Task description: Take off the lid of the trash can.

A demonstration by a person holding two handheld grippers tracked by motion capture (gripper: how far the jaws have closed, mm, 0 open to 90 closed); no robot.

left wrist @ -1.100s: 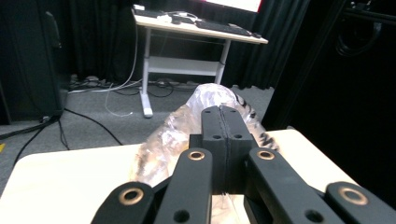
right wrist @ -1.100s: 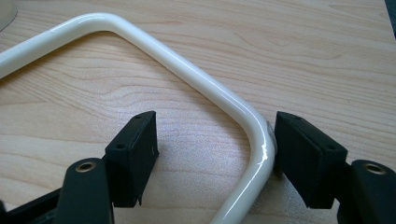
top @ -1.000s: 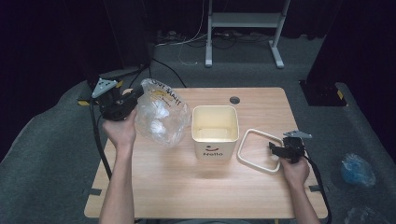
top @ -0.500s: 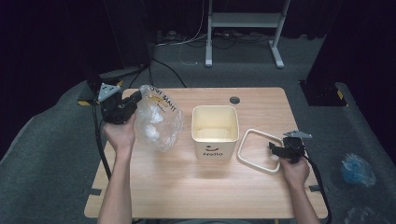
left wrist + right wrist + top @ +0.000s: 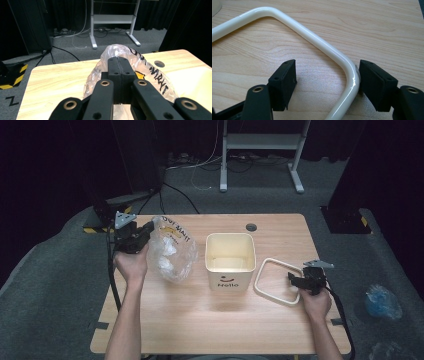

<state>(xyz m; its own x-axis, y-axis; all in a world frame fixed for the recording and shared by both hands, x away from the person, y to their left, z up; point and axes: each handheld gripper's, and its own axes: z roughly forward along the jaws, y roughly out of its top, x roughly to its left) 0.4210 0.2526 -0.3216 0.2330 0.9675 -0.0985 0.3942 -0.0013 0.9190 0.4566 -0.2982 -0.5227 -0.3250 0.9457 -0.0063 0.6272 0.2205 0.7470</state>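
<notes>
My left gripper (image 5: 148,228) is shut on the edge of a clear plastic bag (image 5: 172,255) with black lettering, which hangs over the table's left part, left of a cream square bin (image 5: 230,262) marked "hello". In the left gripper view the jaws (image 5: 118,58) are pressed together with the bag (image 5: 152,68) bulging past them. A cream rounded-square ring (image 5: 260,275) lies flat to the right of the bin. My right gripper (image 5: 291,279) rests low at the ring's right corner. In the right gripper view it stands open (image 5: 327,65), the ring (image 5: 312,35) running between its jaws close to the right pad.
The wooden table (image 5: 200,325) has a dark round grommet (image 5: 251,227) near its far edge. A white metal stand (image 5: 260,150) and cables are on the floor beyond. A blue plastic bundle (image 5: 382,301) lies on the carpet at right.
My left gripper has carried the bag leftwards and down, away from the bin. The right gripper and the ring have stayed put.
</notes>
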